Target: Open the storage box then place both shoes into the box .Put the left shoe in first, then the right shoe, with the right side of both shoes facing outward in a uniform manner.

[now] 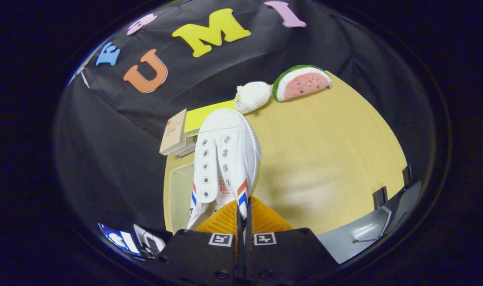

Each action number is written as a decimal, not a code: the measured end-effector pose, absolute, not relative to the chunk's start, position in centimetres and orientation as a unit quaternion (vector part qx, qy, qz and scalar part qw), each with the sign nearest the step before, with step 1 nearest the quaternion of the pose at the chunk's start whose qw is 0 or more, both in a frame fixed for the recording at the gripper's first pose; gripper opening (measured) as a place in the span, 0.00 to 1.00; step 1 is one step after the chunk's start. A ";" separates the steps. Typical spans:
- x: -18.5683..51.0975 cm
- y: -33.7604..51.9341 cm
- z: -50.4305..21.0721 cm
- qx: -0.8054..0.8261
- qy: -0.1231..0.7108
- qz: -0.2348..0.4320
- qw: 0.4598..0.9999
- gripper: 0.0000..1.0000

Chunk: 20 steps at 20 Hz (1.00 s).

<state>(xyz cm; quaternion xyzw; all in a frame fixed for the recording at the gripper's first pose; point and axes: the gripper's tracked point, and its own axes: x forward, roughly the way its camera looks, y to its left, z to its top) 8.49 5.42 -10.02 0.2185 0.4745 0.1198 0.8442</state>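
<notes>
tongs (243,216): clamped on white shoe (225,159) (heel-side rim) | above wooden table (325,159)

Light wood bench (329,159), pale yellow top, runs back to the black cloth wall. At its far edge: plush watermelon slice (303,82), rind up, touching or just beside a small white plush toy (252,96) on its left. Further left, by the wall, a yellow-green flat sheet or folder (201,117) lying on the bench, and a small stack of books (176,135) beside it, tan cover facing out. Pale box-like thing (180,194) on the bench's left part, partly hidden. Soft shadow mid-bench.
</notes>
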 end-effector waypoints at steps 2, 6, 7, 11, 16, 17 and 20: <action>7.9 8.8 -9.0 0.215 0.478 0.129 0.842 0.06; 7.1 14.8 -10.2 0.205 0.510 0.140 0.824 0.06; 6.8 15.9 -10.7 0.203 0.520 0.138 0.818 0.06; 6.5 18.7 -13.2 0.179 0.551 0.120 0.806 0.06; 7.0 19.6 -18.1 0.135 0.581 0.080 0.799 0.06; 7.2 19.6 -19.0 0.120 0.583 0.073 0.800 0.06; 7.3 19.8 -21.0 0.098 0.596 0.060 0.795 0.06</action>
